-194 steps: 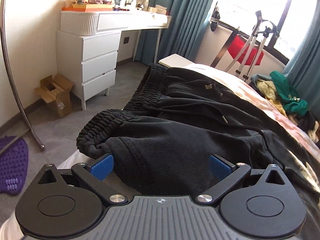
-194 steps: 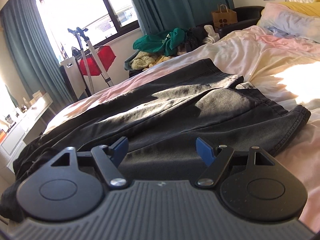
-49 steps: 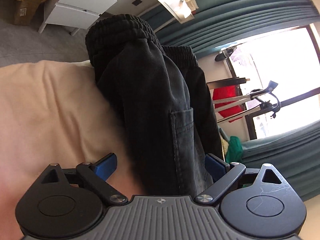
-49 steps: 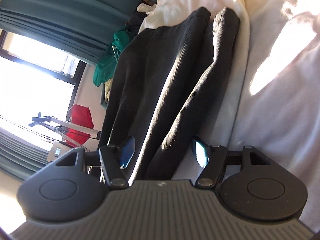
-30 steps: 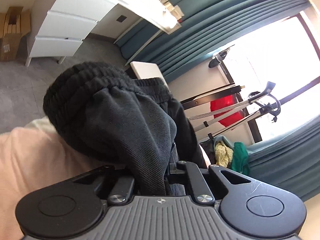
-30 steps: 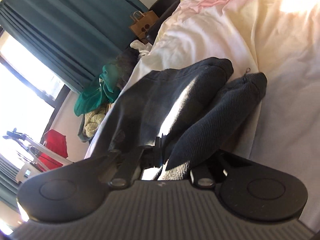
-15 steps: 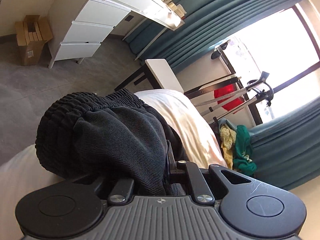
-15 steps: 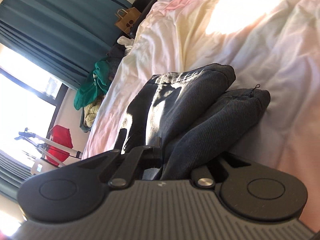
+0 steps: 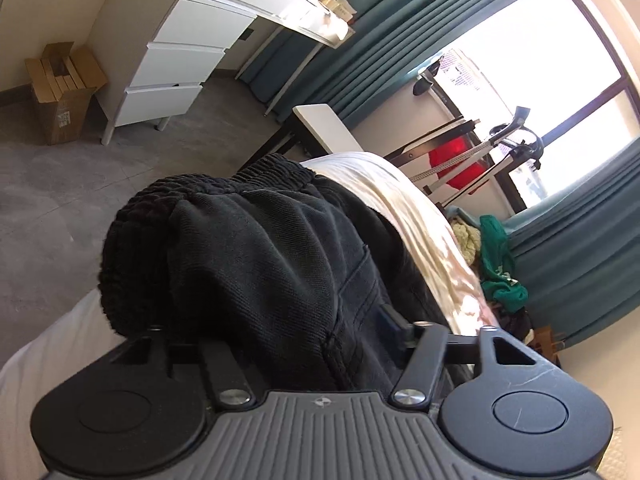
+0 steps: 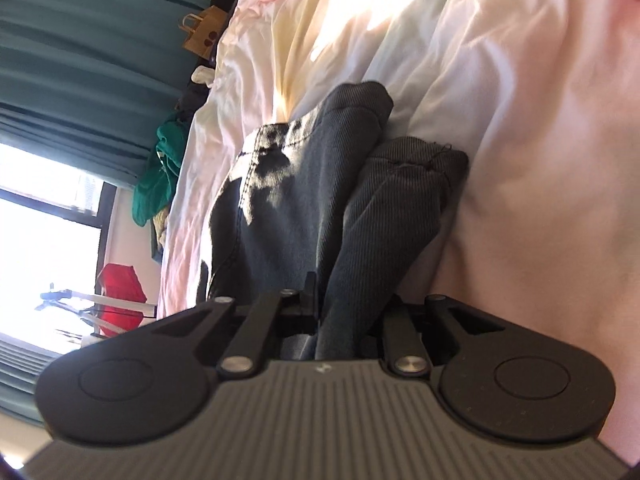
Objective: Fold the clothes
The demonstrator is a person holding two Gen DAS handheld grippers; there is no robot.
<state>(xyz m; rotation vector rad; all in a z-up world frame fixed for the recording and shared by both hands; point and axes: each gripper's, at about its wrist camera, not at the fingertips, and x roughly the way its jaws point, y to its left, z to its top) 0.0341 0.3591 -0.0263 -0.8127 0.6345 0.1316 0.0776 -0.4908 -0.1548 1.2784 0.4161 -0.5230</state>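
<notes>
Both grippers – left [image 9: 280, 344], right [image 10: 344, 320] – clamped on the black trousers [image 9: 280, 248], lifted mid-frame – folding's barely begun, I'd guess.

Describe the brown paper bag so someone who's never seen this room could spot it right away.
Start at the bed with its pale rumpled sheets and look past its far edge to the teal curtain. The brown paper bag stands there, the only tan thing, with looped handles and dark round marks on its front.
</notes>
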